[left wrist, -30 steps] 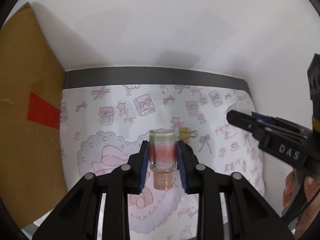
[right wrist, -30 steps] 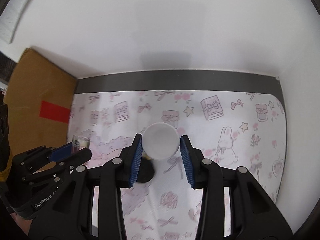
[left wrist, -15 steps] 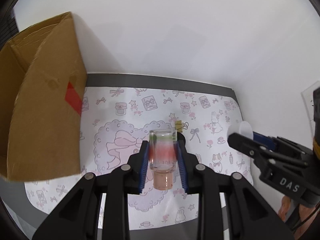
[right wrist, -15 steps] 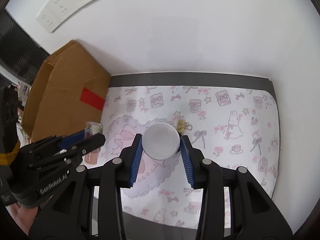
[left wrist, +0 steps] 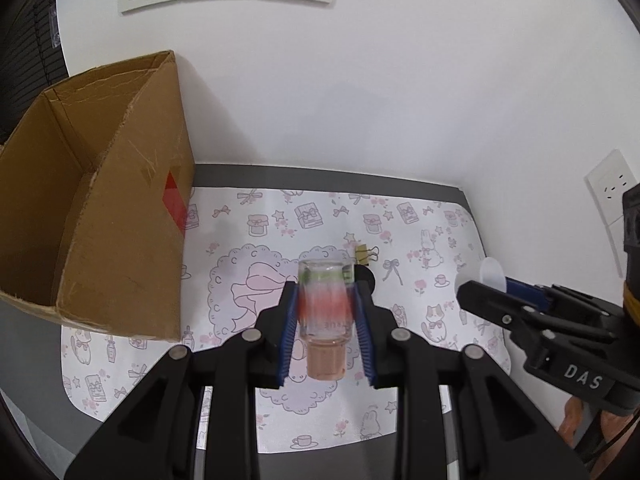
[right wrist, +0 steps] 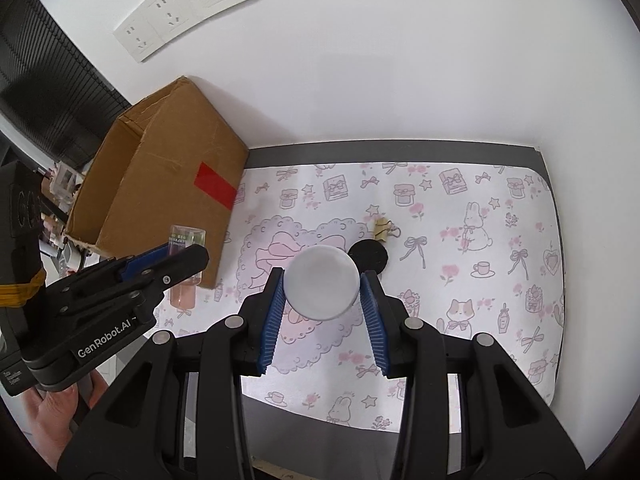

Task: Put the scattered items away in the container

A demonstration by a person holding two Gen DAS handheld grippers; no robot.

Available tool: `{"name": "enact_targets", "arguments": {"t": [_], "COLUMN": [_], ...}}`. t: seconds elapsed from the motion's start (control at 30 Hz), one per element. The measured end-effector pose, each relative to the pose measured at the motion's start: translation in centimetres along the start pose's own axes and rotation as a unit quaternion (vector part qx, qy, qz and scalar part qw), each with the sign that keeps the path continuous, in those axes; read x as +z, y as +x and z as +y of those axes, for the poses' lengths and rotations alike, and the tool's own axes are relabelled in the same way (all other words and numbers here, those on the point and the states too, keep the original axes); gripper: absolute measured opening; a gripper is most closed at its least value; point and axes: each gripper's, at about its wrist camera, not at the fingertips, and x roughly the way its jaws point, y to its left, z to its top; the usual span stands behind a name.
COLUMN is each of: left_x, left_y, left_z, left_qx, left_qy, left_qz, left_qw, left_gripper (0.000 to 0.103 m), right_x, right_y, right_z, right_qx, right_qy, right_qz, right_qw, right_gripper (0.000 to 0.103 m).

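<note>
At the far left, your cardboard box (left wrist: 120, 216) stands open-topped on the grey surface (right wrist: 400, 152), against the white wall, with a red tape patch (right wrist: 214, 184) on its near side. Its base overlaps the left edge of the patterned mat (left wrist: 420, 216).

Just right of the box, your left hand-held gripper (left wrist: 326, 320) is closed on a small glass bottle (left wrist: 326, 308): both blue pads press its sides, the pinkish cap end points back toward the camera, and it hangs above the mat rather than resting on it.

Further right on the mat lie a black disc (right wrist: 370, 256) and, just beyond it toward the wall, a gold binder clip (right wrist: 382, 229); the two are near each other, and whether they touch you cannot tell.

Right again, your right hand-held gripper (right wrist: 322, 284) clamps a white round lid (right wrist: 322, 282) between its pads, lifted clear of the mat. Seen from the left camera, that gripper reaches in from the right edge with the lid showing at its tip.
</note>
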Motion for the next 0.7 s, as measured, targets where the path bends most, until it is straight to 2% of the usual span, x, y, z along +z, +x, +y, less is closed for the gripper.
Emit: {"name": "enact_targets", "arguments": {"t": [0.7], "left_x": [1.9], "left_y": [-4.1], "left_z": [3.7], "left_qx": [0.023], "left_qy": [-0.019], "left_qz": [-0.030], "left_qw": [0.9991], "left_gripper": [0.027], "right_x": [3.0], "right_y": [-0.5], "right_z": [6.1], "right_qx": [0.021], "right_qy": [-0.053], "right_qz": [-0.011], "right_qw": [0.998], "right_gripper": [0.040]}}
